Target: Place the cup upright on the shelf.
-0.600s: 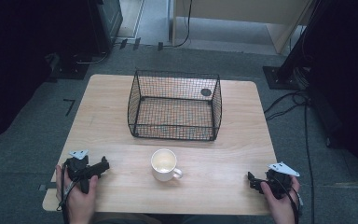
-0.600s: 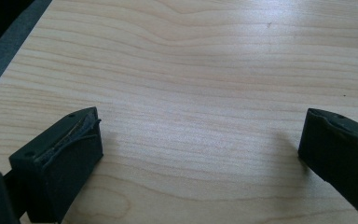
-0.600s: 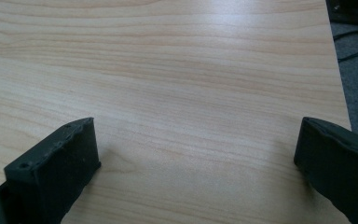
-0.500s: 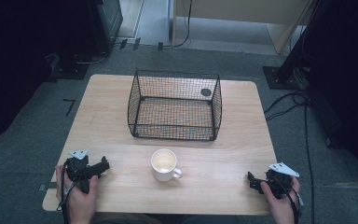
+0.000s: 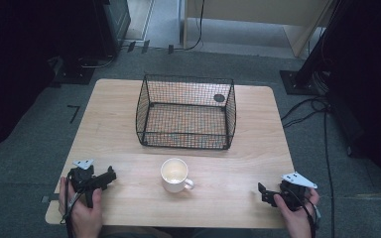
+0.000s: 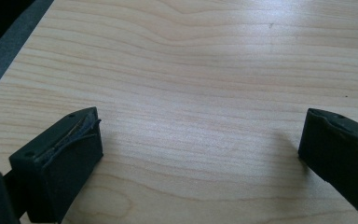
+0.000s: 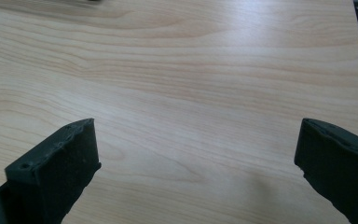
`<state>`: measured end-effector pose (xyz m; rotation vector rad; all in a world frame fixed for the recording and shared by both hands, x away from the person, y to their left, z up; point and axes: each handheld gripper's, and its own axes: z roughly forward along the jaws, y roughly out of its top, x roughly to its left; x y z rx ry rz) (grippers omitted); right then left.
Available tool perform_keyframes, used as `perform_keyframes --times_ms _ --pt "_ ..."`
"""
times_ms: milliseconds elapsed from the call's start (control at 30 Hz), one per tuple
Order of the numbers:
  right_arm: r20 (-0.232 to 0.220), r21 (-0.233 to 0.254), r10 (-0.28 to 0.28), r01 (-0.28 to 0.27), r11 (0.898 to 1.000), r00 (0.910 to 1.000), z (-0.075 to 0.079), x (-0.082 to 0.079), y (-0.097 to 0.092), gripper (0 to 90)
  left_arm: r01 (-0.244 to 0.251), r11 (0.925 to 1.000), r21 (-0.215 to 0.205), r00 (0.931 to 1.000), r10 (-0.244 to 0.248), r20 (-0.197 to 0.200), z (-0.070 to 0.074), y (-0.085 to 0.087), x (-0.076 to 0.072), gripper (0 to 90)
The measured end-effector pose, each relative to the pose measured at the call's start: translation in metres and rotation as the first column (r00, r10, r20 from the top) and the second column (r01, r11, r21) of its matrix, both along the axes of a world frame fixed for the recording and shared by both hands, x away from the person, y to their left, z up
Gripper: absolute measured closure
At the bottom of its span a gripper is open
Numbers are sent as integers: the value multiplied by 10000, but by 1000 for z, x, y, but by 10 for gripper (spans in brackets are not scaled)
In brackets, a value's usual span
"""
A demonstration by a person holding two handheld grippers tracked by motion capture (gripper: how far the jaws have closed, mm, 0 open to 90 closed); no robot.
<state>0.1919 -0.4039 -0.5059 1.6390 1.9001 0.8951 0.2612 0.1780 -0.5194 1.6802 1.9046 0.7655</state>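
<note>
**A pale wood surface in a dim, grey-floored room**

The surface [image 5: 129, 104] is light wood with rounded corners and a clear grain, brightest near its middle where the light falls. It stands on grey carpet-like floor [image 5: 39, 134], which bears a small dark mark [image 5: 73, 113] near the left edge. Black equipment stands [image 5: 84, 49] sit in shadow at far left. At right, black cables [image 5: 322, 129] trail past a dark base plate [image 5: 300, 82]. A light wooden panel [image 5: 258, 17] stands at the far end.

The left hand-held gripper [image 5: 110, 176] and right hand-held gripper [image 5: 263, 192] sit low at the near table [image 5: 119, 134] corners, each gripped in one hand, jaws spread wide, nothing between them.
</note>
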Motion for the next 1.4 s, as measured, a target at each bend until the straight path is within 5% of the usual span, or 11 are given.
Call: perform_keyframes --times_ms 733,1400 --pt "329 261 1653 -1662 9857 9857 29 6 63 0 1 10000 3 10000 -1 -3 0 0 0 0" --pt "359 238 2845 -2854 9581 9580 34 14 111 0 -2 10000 -1 10000 2 -1 0 0 0 0"
